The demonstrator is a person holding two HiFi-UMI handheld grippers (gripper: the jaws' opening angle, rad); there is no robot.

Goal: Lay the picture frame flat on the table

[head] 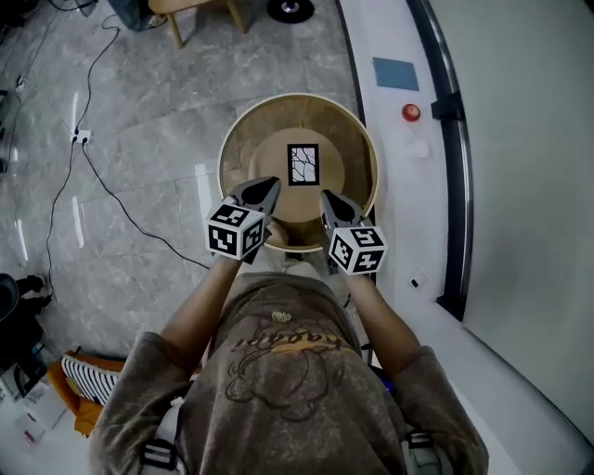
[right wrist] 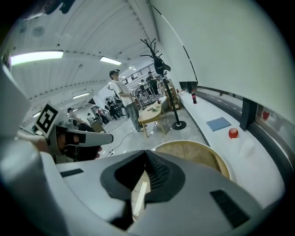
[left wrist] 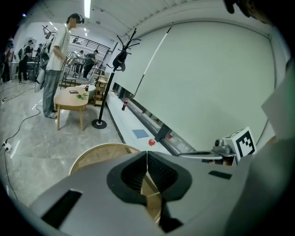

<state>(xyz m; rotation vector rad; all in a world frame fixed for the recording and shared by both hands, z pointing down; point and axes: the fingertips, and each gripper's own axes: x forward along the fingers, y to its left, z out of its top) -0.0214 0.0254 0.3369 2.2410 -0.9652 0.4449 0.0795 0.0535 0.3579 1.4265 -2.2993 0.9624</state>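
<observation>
The picture frame (head: 303,164) lies flat on the round table (head: 357,148). The left gripper (head: 268,186) and right gripper (head: 327,198) hover closed and empty, and a careless dip could shove it askew.

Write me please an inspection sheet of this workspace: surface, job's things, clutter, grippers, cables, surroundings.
Surface: round wooden table.
Job's things: frame lies flat at the table's middle.
Clutter: nothing seen on the table.
Grippers: left claw and right claw are both shut and empty, over the table's near edge, apart from the frame.
Cables: black cable on the floor, left of the table.
Surroundings: white ledge at right with a red thing and a blue pad; people and a coat stand farther off.
</observation>
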